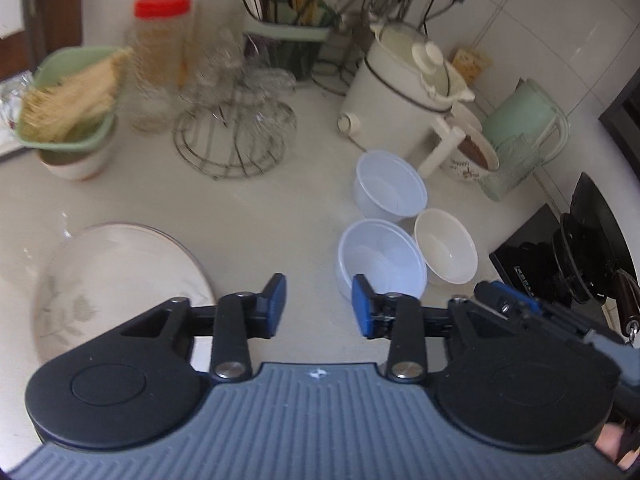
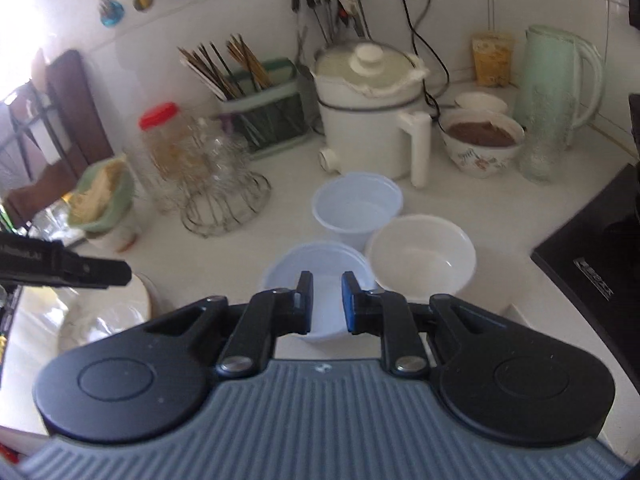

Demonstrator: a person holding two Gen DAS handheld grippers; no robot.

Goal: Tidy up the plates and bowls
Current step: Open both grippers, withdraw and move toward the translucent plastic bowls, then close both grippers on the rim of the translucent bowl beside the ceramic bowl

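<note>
A white floral plate (image 1: 120, 280) lies on the counter at the left; it also shows in the right wrist view (image 2: 104, 312). Three bowls stand together: a near translucent plastic bowl (image 1: 380, 260) (image 2: 320, 276), a far plastic bowl (image 1: 390, 190) (image 2: 356, 204), and a white ceramic bowl (image 1: 446, 244) (image 2: 420, 256). My left gripper (image 1: 319, 306) is open and empty above the counter between plate and bowls. My right gripper (image 2: 326, 302) is open, its fingers over the near plastic bowl's rim, holding nothing; it shows at the right in the left wrist view (image 1: 504, 300).
At the back stand a white electric cooker (image 2: 372, 112), a chopstick holder (image 2: 260, 108), a wire rack with glasses (image 1: 236, 128), a red-lidded jar (image 1: 160, 52), a green basket (image 1: 72, 100), a flowered bowl of brown food (image 2: 480, 140) and a green kettle (image 2: 556, 80). A black stovetop (image 2: 600, 264) lies right.
</note>
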